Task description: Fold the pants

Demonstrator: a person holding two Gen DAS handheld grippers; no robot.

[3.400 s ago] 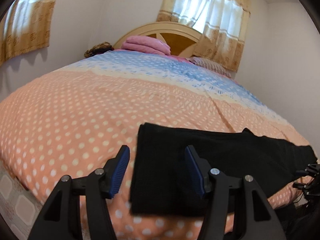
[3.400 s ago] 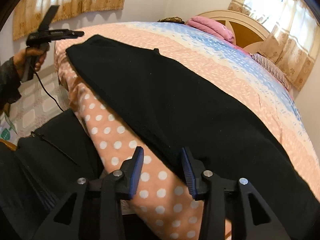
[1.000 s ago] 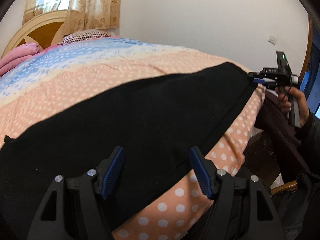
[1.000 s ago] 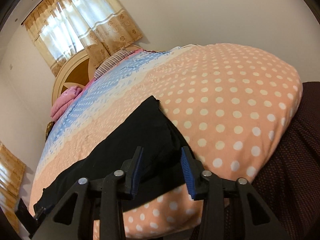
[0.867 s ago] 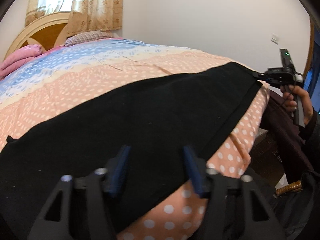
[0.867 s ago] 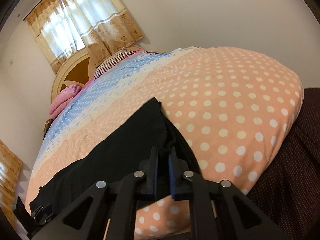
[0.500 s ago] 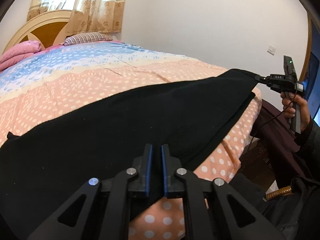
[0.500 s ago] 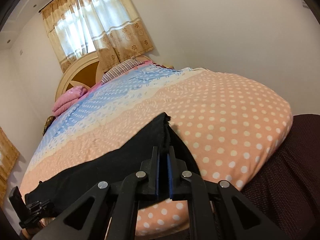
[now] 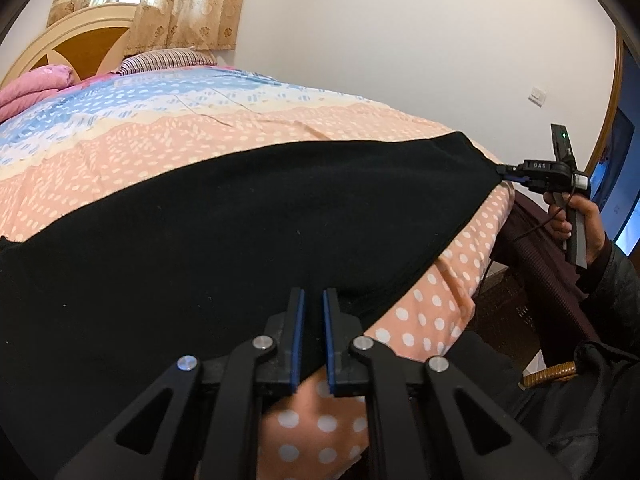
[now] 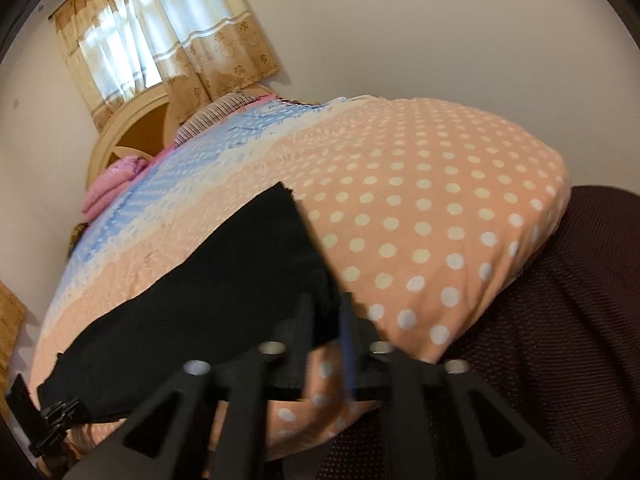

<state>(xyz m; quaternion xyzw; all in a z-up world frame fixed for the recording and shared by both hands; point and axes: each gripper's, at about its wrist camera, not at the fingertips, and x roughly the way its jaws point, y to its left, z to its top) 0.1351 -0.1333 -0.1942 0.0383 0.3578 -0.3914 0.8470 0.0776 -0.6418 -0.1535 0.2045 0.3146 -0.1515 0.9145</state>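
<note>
Black pants (image 9: pixel 240 224) lie stretched along the near edge of the bed. My left gripper (image 9: pixel 312 332) is shut on the near hem of the pants at one end. My right gripper (image 10: pixel 326 322) is shut on the pants (image 10: pixel 240 264) at the other end; the frame is blurred there. In the left wrist view the right gripper (image 9: pixel 516 174) shows at the far corner of the cloth, which is slightly lifted. In the right wrist view the left gripper (image 10: pixel 56 416) shows at the lower left.
The bed has a peach polka-dot and blue cover (image 9: pixel 200 120). A pink folded blanket (image 10: pixel 112 184) and a striped pillow (image 9: pixel 160 60) lie by the wooden headboard (image 9: pixel 88 40). A dark maroon surface (image 10: pixel 560 320) sits beside the bed. White walls are close.
Both grippers went from open to shut on the pants' near edge. The right-hand corner of the pants has lifted slightly off the bed.
</note>
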